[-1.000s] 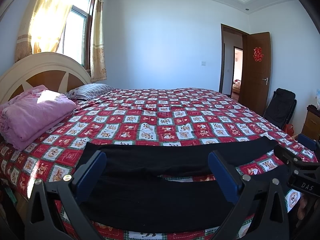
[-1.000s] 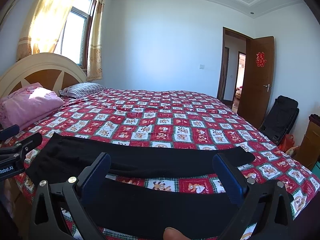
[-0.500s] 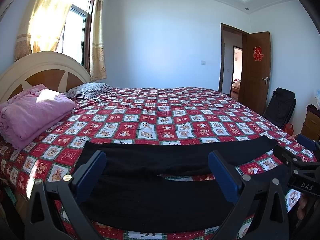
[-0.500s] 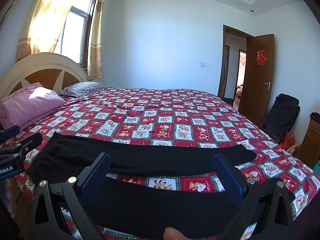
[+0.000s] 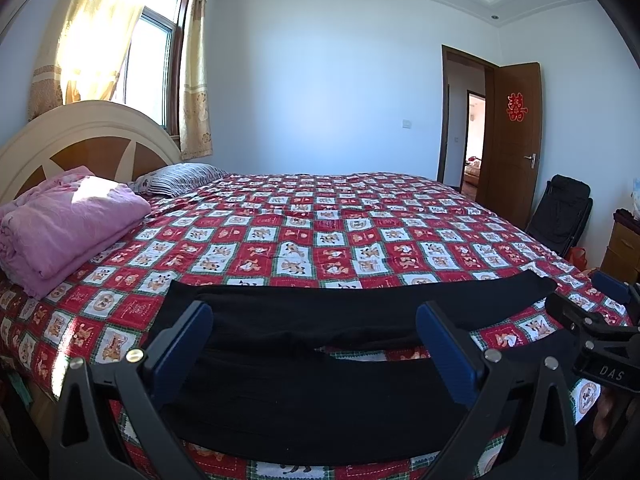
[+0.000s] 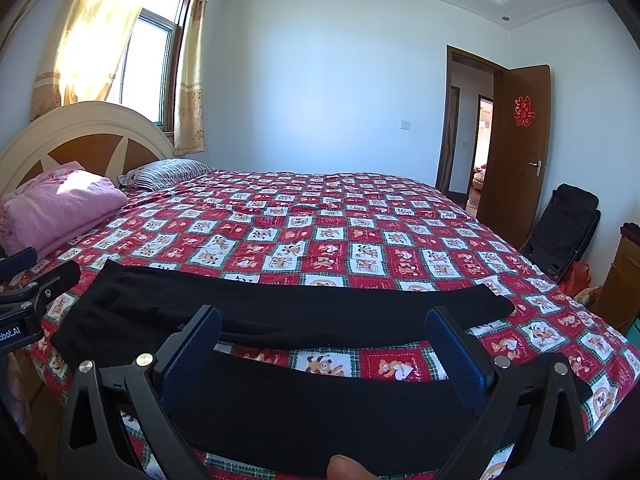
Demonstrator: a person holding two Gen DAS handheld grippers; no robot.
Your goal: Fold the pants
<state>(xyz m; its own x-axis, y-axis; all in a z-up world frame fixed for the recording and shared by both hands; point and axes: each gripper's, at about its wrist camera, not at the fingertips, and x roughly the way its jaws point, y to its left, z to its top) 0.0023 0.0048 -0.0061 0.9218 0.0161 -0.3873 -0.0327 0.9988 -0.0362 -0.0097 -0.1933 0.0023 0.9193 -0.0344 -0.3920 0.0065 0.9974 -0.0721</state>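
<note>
The black pants (image 5: pixel 320 400) lie spread flat along the near edge of the bed (image 5: pixel 320 240), waist toward the headboard-side corner and both legs running toward the foot, laid out ready for a first fold. The left gripper (image 5: pixel 316 344) and right gripper (image 6: pixel 324 352) hover above them, both released and gripping nothing. The left view shows the waist and crotch; the right view alone shows the far leg's hem (image 6: pixel 496 300).
</note>
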